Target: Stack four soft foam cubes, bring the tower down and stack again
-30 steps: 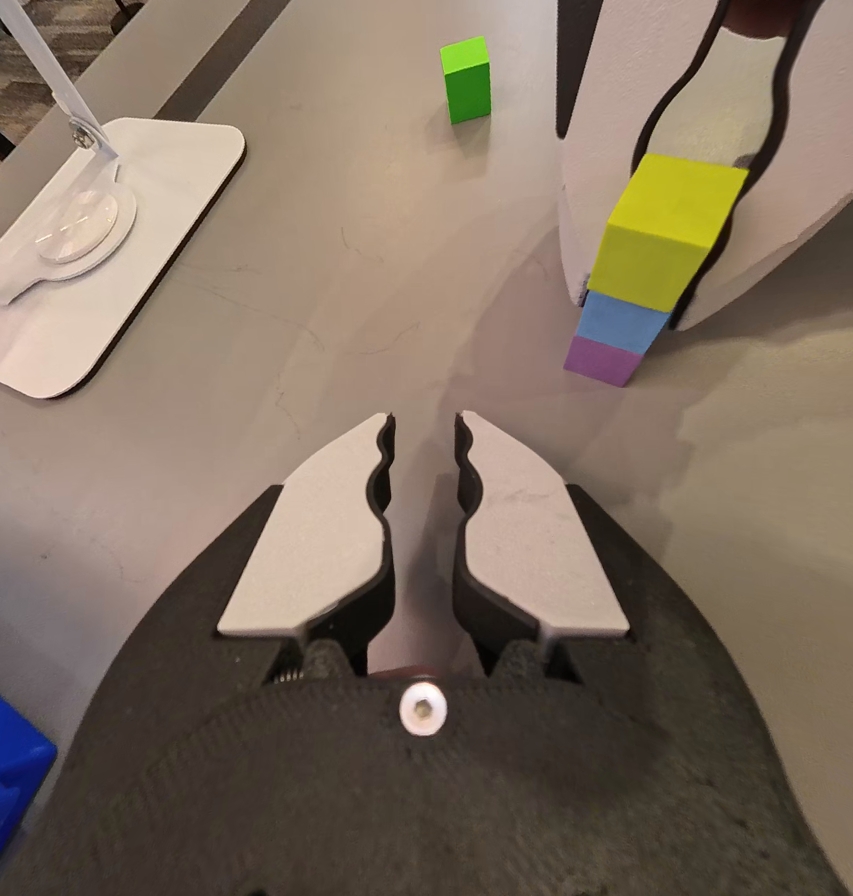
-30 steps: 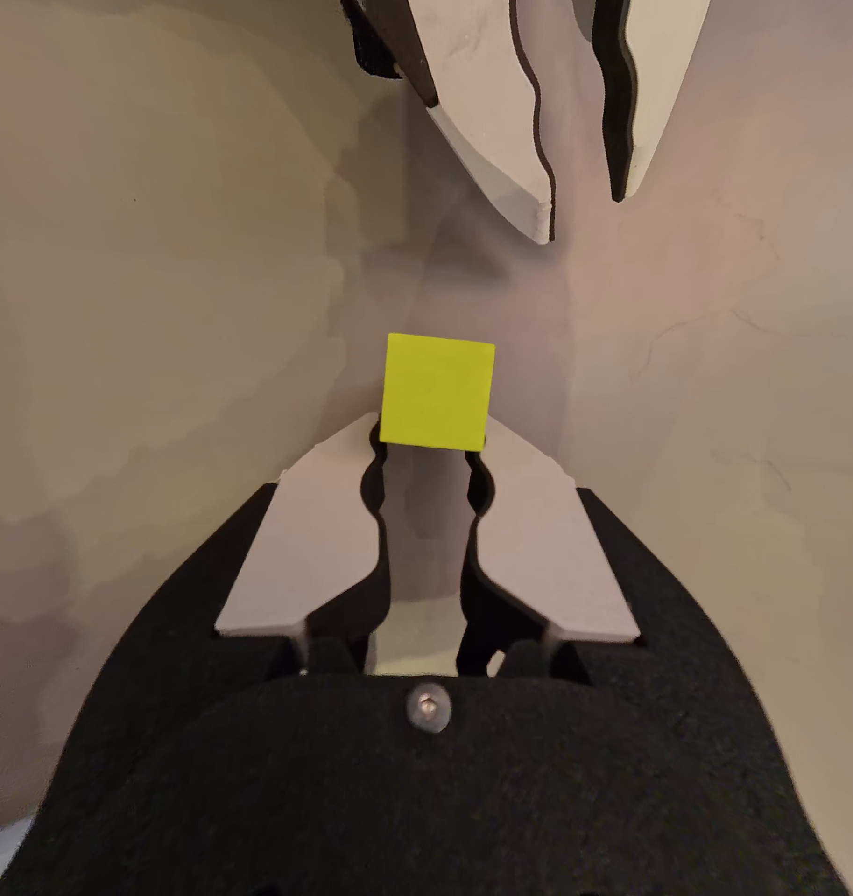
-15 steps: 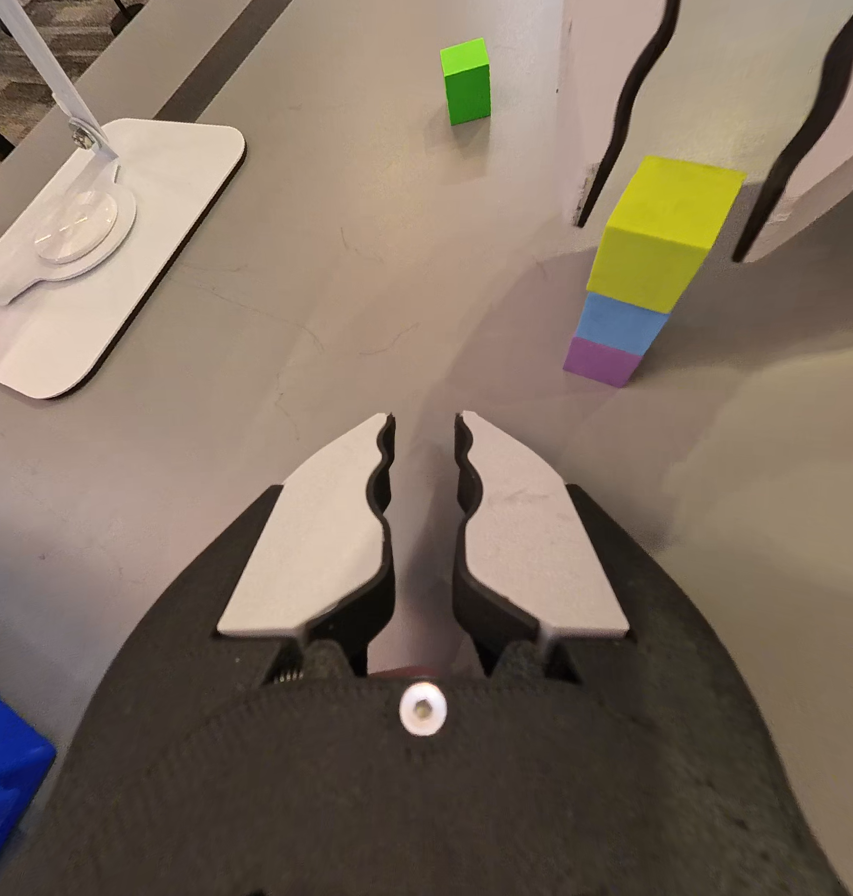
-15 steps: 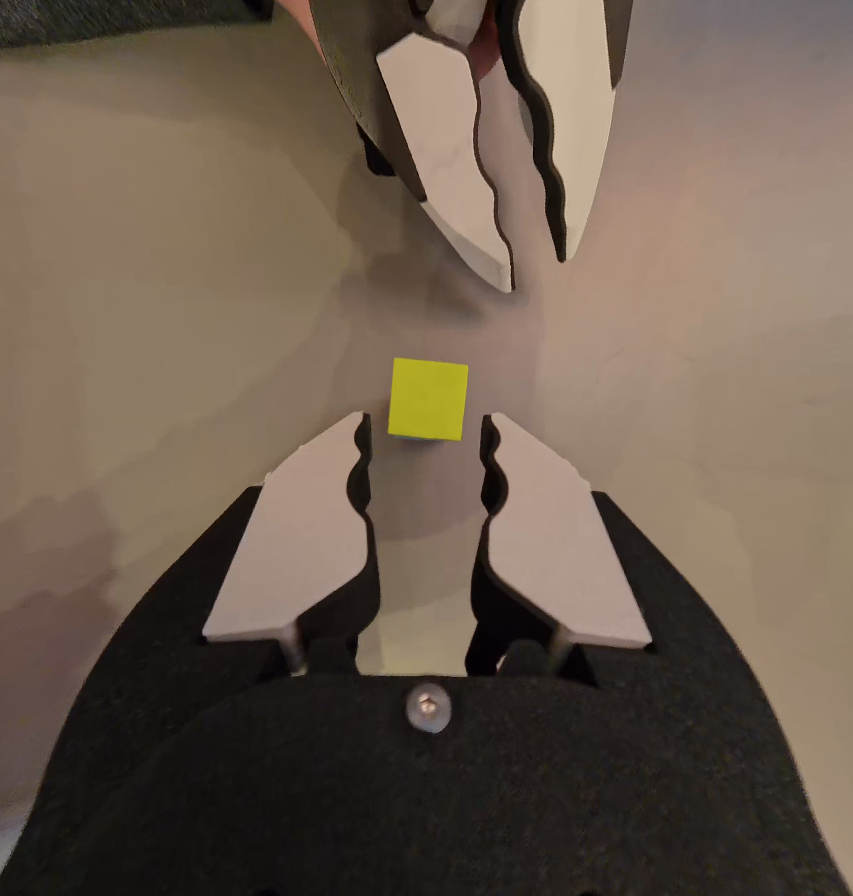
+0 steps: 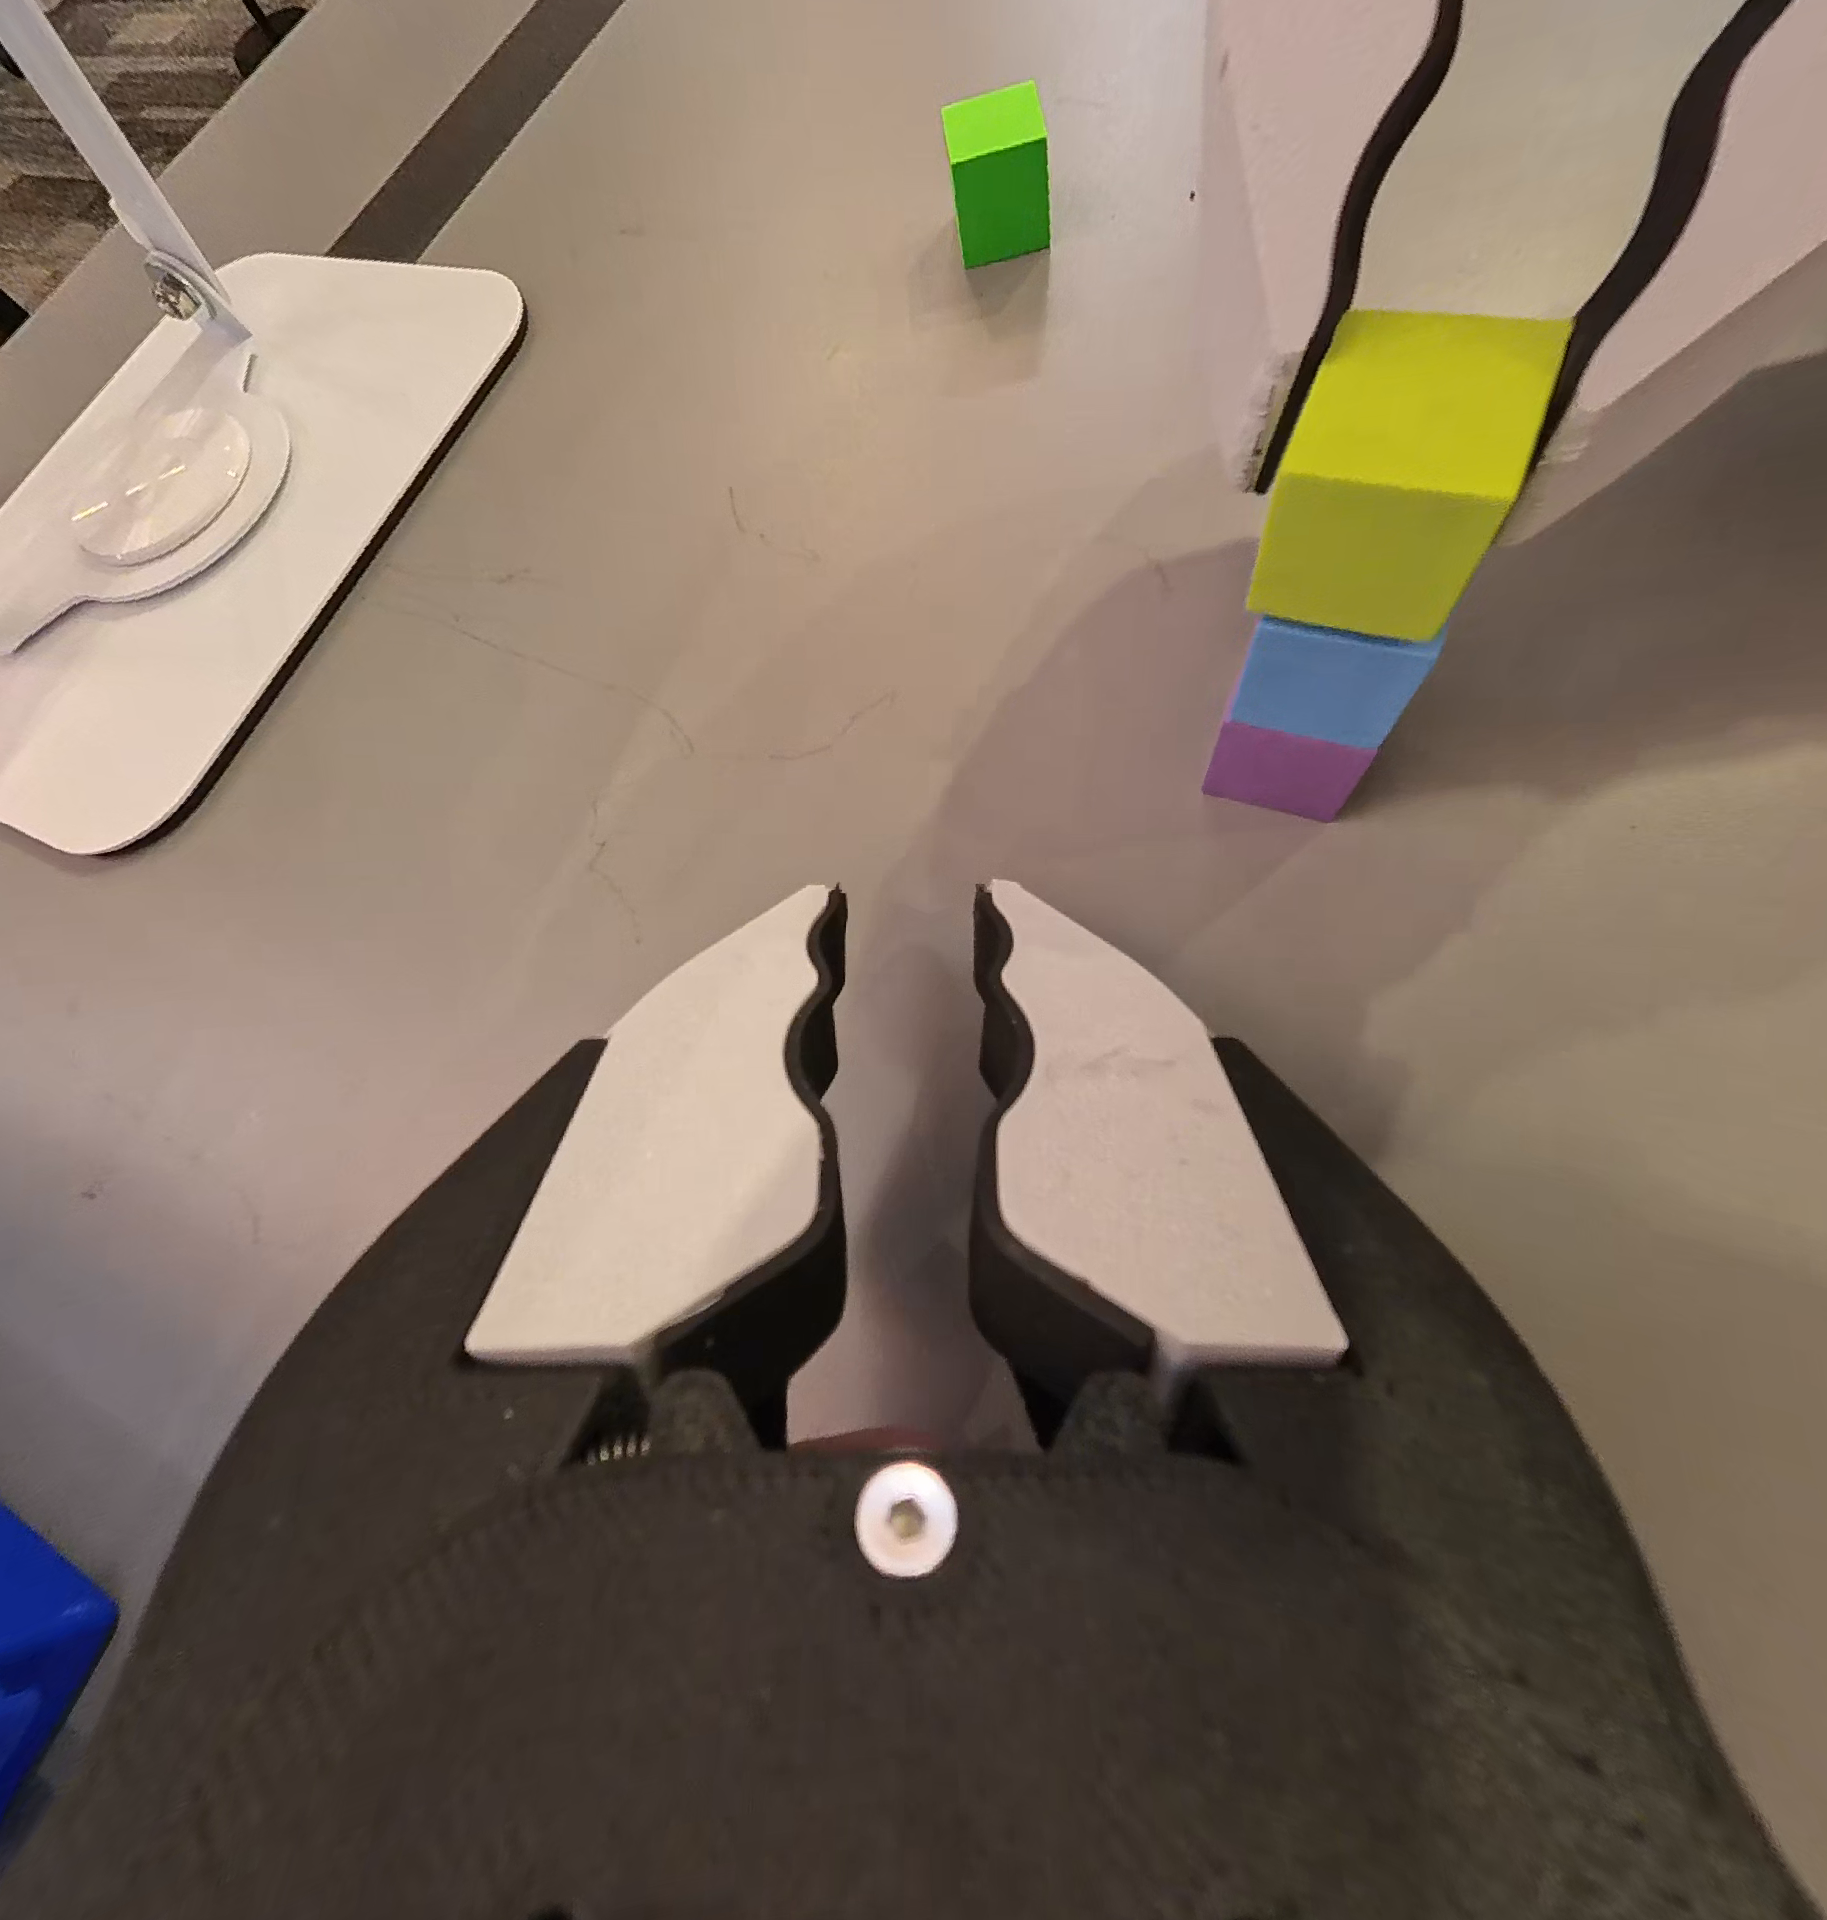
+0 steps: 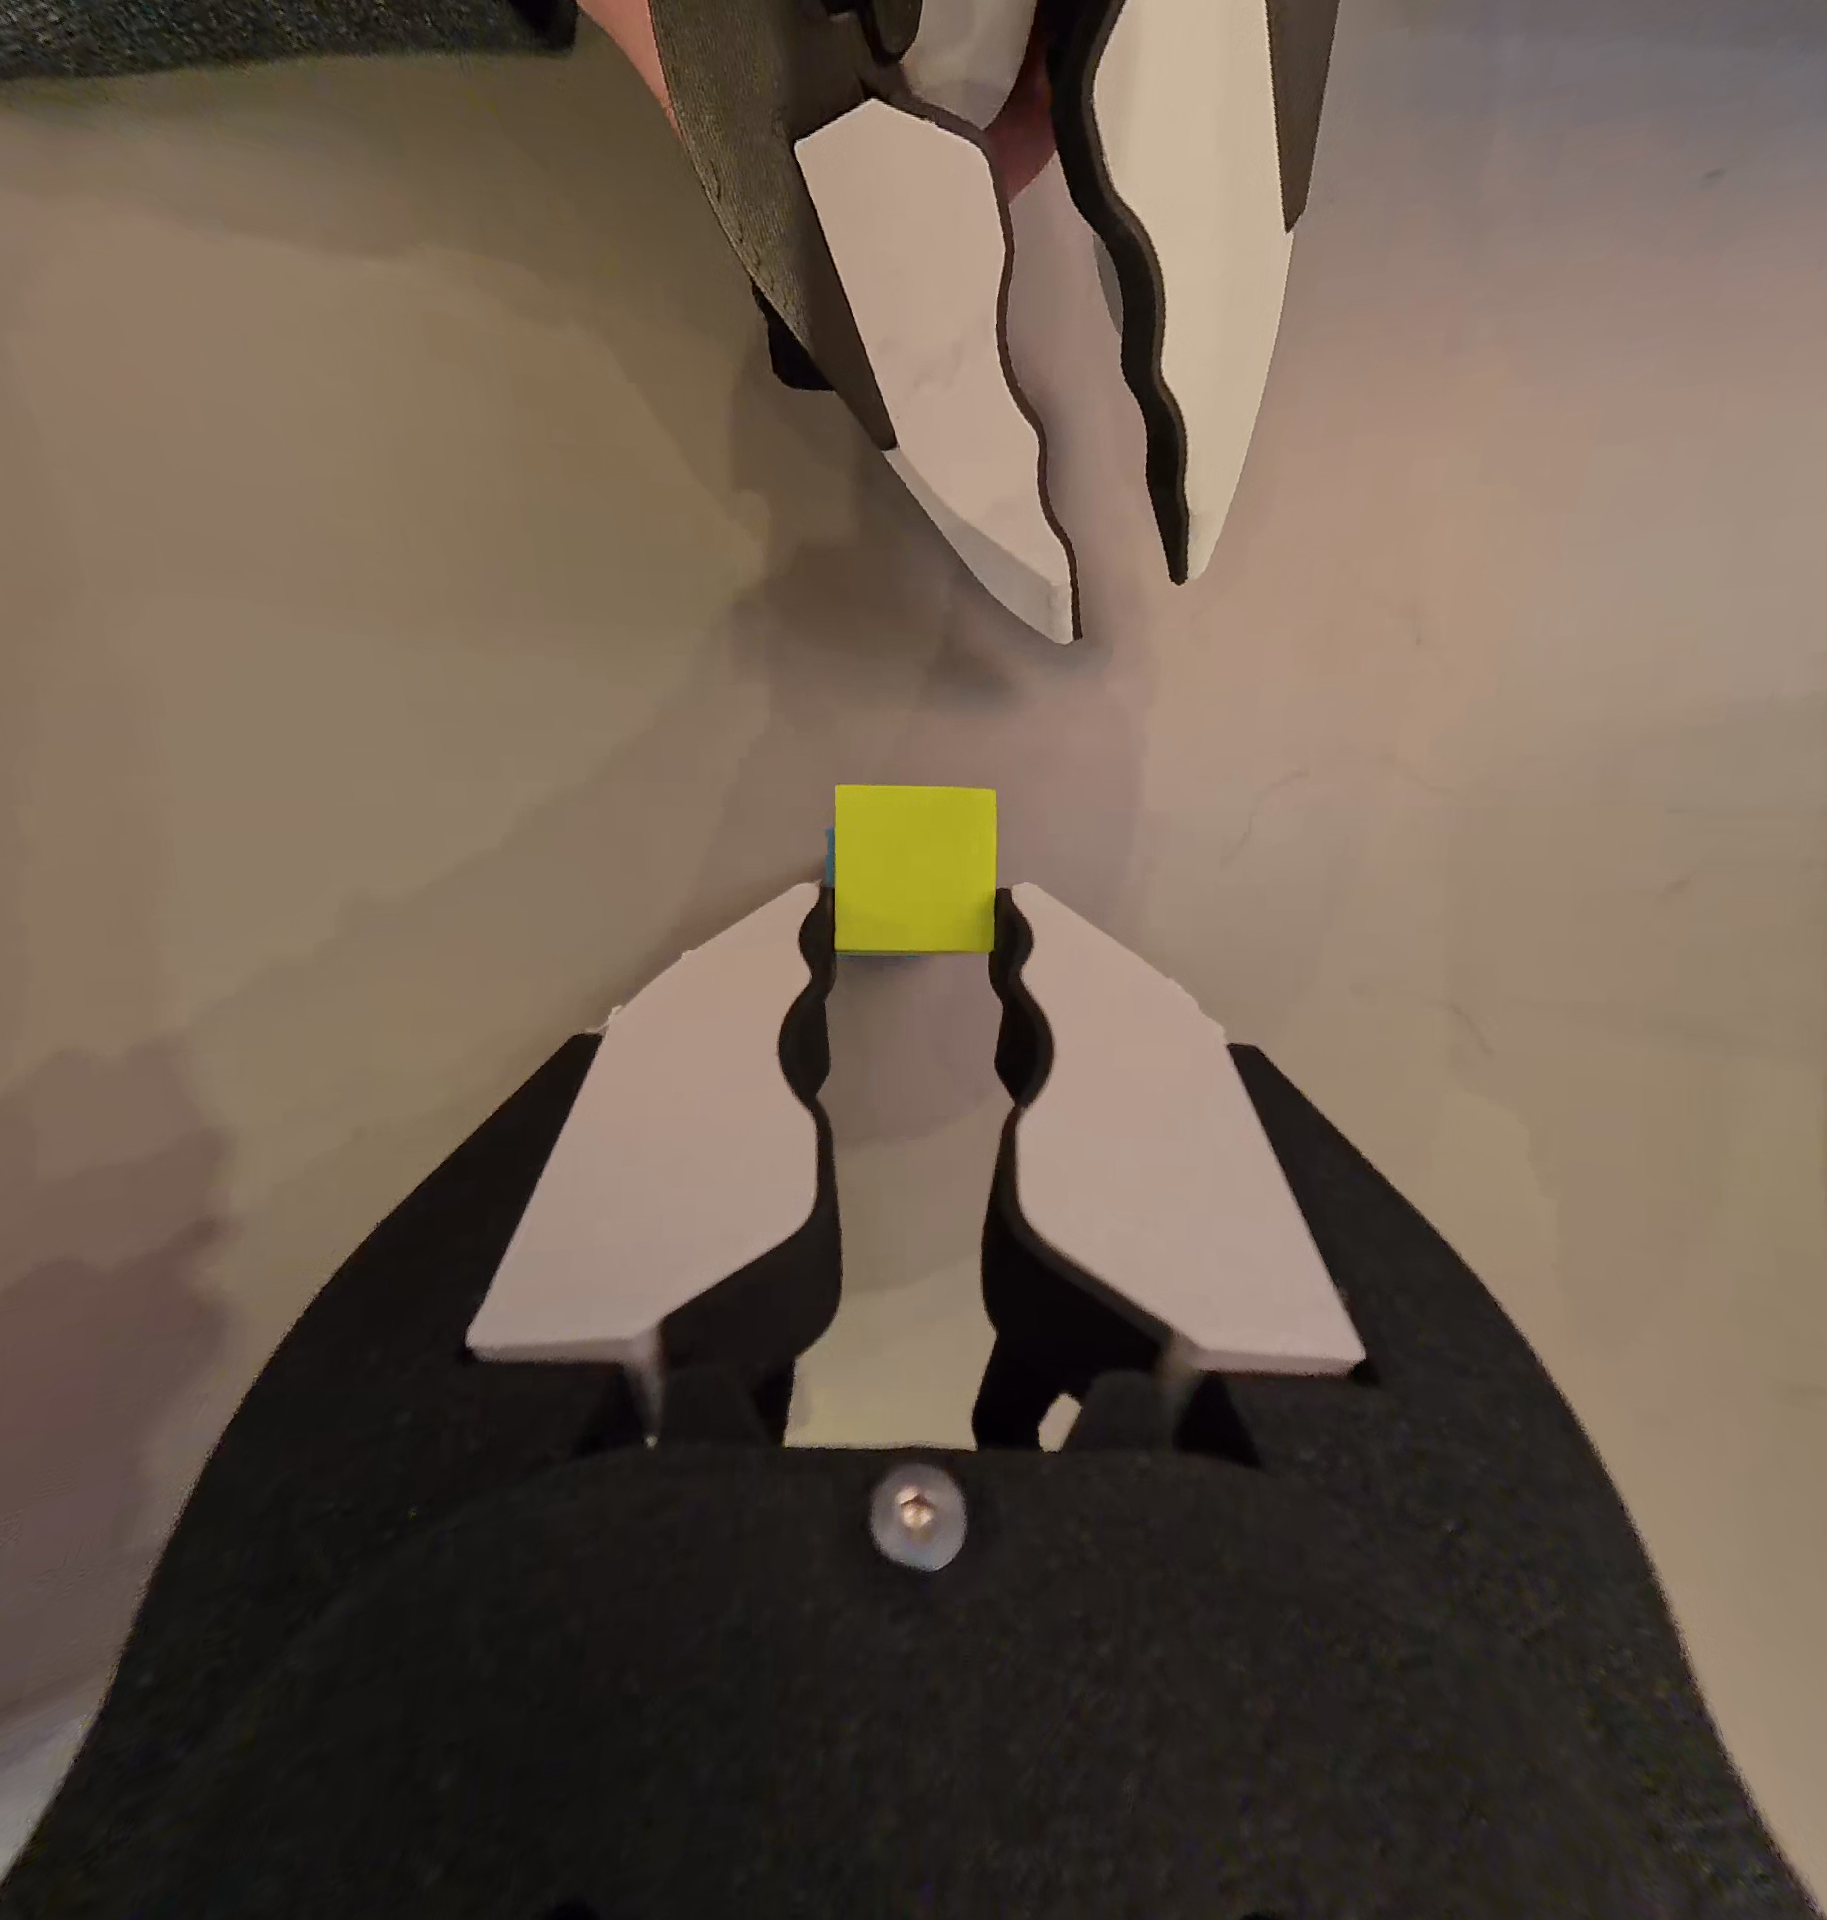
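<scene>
Plain grey desk (image 5: 680, 520) with a white lamp base (image 5: 213, 540) off left, and the right gripper (image 6: 914, 914) points straight down, jaws clamped on the yellow cube (image 5: 1408, 468) topping the blue (image 5: 1324, 675) and purple (image 5: 1288, 769) cubes, while the left gripper (image 5: 909, 894) hovers nearby, jaws narrow and bare.

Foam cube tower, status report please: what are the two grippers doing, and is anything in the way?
Right gripper shut on yellow cube, top of three-high tower. Left gripper open, holding nothing. Green cube waits alone on table. Nothing in the way.
</scene>
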Tool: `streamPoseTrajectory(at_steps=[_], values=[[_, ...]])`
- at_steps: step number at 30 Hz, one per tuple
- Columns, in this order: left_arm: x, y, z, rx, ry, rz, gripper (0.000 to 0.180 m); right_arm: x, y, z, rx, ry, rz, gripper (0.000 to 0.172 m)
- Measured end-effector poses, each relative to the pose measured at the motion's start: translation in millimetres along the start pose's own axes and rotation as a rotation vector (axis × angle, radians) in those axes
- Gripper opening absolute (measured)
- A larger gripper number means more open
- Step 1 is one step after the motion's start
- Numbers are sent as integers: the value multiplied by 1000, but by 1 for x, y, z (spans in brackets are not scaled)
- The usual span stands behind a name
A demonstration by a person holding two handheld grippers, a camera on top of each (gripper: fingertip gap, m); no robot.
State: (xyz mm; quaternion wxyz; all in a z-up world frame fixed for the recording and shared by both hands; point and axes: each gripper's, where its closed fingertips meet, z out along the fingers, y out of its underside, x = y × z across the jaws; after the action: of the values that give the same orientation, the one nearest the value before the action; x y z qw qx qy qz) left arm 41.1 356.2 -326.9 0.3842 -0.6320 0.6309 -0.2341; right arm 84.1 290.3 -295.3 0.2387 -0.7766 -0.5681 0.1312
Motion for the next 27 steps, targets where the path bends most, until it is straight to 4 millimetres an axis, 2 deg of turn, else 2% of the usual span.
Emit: streamPoseTrajectory(at_steps=[27], values=[[0, 0, 0, 0, 3, 0, 23, -3, 2, 3, 6, -24, -17, 28]])
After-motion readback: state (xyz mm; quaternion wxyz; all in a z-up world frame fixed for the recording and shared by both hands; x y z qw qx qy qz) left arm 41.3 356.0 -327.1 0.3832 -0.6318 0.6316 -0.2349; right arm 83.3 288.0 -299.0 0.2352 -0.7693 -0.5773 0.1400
